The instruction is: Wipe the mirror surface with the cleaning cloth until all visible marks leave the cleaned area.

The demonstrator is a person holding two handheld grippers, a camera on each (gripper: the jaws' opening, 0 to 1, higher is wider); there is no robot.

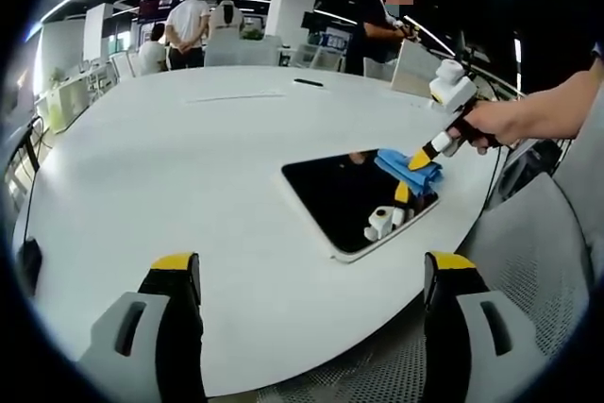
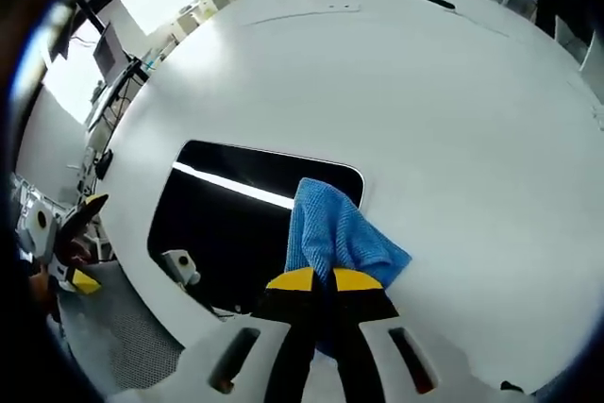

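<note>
Right claw (image 2: 324, 280), cloth (image 2: 335, 233) pinched, on mirror (image 2: 222, 224)

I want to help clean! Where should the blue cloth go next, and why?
Probably slide the right gripper and its blue cloth further across the mirror. The cloth sits at one edge of the mirror, with most of the dark glass uncovered. The left gripper waits open above the table.

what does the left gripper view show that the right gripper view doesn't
Left gripper view: people standing beyond the table, a hand holding the right gripper, and the left gripper with jaws apart. Right gripper view: a close look at the right gripper shut on the cloth. Both: the mirror, the blue cloth on it, the white table.
</note>
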